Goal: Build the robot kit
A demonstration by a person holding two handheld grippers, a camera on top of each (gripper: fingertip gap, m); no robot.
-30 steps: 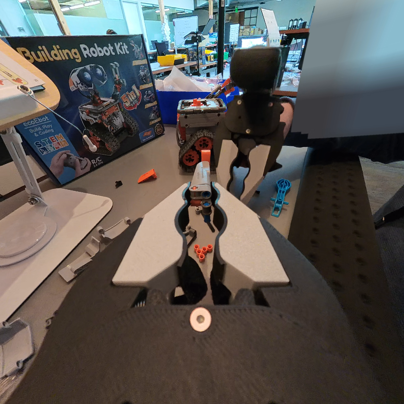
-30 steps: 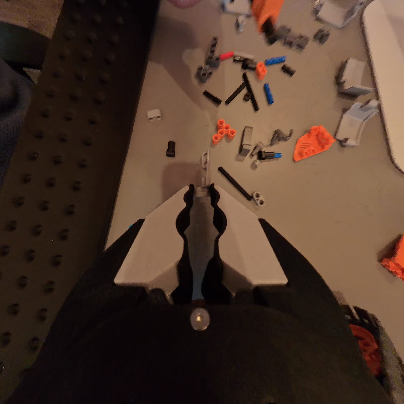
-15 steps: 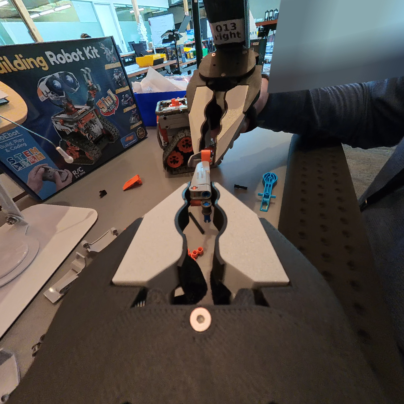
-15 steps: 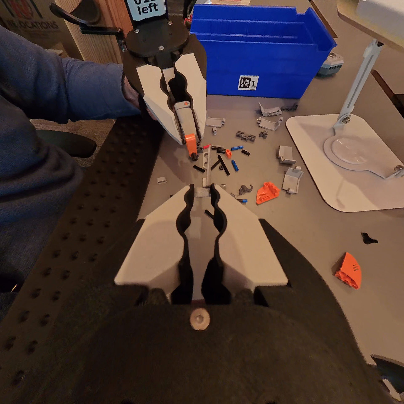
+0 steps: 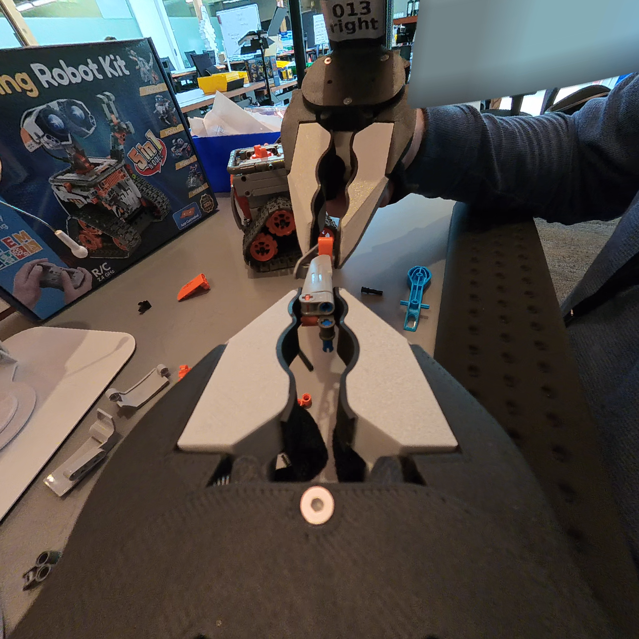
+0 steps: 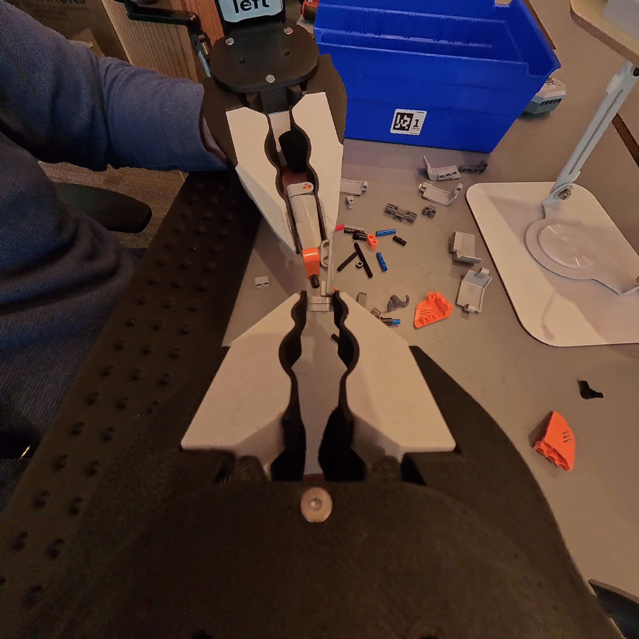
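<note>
My left gripper [image 5: 316, 304] is shut on a grey cylindrical building piece [image 5: 318, 276] with an orange end [image 5: 325, 243] that points forward. My right gripper [image 6: 320, 299] is shut on a thin grey strip-like piece [image 6: 326, 262] that sticks up from its tips. The two grippers face each other tip to tip above the grey table. In the right wrist view the left gripper [image 6: 313, 238] hangs ahead, and the orange end [image 6: 311, 257] is right beside the thin piece. In the left wrist view the right gripper [image 5: 323, 257] comes down from above onto the orange end.
A tracked robot model [image 5: 262, 207] and a kit box [image 5: 86, 173] stand behind. A blue bin [image 6: 432, 69], a white stand base [image 6: 553, 259], loose small parts [image 6: 366, 249], orange wedges [image 6: 432, 309] and a blue tool [image 5: 416, 297] lie around. A black perforated mat [image 5: 501, 345] runs along the edge. Only a small space, under 4 cm, lies between the two pairs of fingers.
My right gripper swung up from looking down at the table to face the left gripper and moved closer. The thin grey piece now sits beside the orange end. Both stayed shut.
</note>
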